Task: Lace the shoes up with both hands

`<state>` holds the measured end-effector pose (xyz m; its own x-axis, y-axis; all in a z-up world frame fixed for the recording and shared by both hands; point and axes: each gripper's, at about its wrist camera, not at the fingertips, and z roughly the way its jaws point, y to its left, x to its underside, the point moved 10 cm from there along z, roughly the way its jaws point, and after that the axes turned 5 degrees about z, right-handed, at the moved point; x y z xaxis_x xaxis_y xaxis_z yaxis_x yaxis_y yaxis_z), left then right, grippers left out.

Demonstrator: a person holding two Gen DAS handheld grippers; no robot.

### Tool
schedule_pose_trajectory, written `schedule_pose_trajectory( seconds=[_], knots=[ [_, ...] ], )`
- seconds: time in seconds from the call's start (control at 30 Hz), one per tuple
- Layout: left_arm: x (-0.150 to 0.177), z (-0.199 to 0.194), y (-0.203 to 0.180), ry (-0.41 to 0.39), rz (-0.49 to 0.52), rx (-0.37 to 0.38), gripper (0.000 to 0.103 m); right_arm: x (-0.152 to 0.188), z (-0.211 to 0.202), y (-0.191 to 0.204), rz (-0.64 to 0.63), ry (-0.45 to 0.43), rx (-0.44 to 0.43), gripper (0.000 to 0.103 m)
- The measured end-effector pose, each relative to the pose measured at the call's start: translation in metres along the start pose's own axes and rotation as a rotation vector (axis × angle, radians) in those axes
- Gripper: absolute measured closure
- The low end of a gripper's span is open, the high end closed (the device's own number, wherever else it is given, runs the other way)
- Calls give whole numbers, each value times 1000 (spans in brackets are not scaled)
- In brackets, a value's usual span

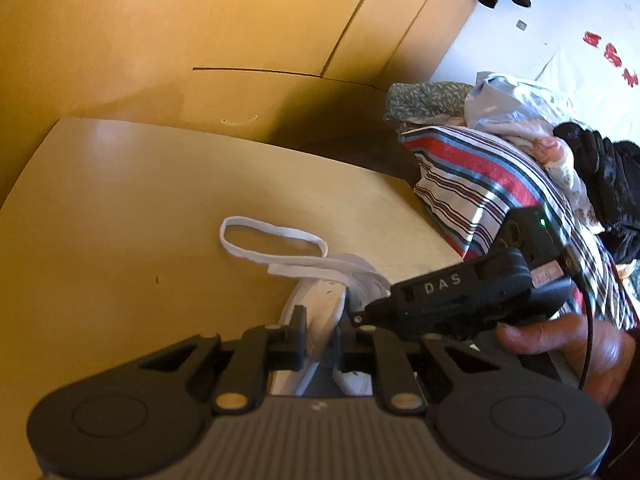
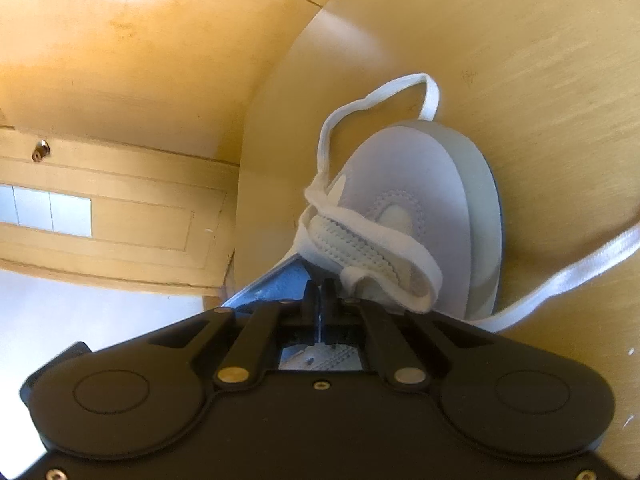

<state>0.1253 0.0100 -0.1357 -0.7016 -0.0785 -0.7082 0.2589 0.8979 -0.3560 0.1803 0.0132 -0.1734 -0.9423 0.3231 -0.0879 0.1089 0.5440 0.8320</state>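
Two hand-held black two-finger grippers meet over one pale grey-white low sneaker [image 2: 432,216] that lies on a round yellow wooden table [image 1: 120,220]. The left gripper [image 1: 320,334] has its jaws spread apart on either side of the shoe's upper near the collar, seemingly to steady the shoe, though whether the fingers actually press it I cannot tell. The right gripper [image 2: 319,292] has its jaws pressed nearly together with only a thin slit between them; something pale shows in that slit, but whether it is the lace I cannot say. In the left wrist view this gripper comes in from the right, held by a person's hand [image 1: 560,344]. The flat white cotton shoelace [image 2: 372,240] crosses loosely over the tongue, throws a big open loop beyond the toe onto the table, and sends another strand off to the right past the sole. That slack suggests lacing or tying in hand rather than a finished, tight bow — how far along, the pictures do not settle. In the right wrist view the shoe's long axis runs away from the camera, toe pointing forward and upward in the picture, heel end nearest the fingers, and it seems tipped so its grey sole edge faces right. A striped cloth bundle [image 1: 480,176] sits past the table.
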Motion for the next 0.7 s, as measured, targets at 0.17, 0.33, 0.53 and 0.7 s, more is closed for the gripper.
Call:
schedule_pose_trajectory(
  seconds=[0.17,0.33,0.53,0.7],
  knots=[
    [1,0,-1,5,6,5,89,-1,-4,-4,15,2,-12,103],
    [2,0,-4,8,24,8,89,0,-9,-11,38,1,-28,103],
    [3,0,-7,20,52,12,89,-1,-8,-7,2,-8,-4,103],
    [4,1,-11,31,100,9,89,-3,-6,2,-73,-16,35,103]
  ],
)
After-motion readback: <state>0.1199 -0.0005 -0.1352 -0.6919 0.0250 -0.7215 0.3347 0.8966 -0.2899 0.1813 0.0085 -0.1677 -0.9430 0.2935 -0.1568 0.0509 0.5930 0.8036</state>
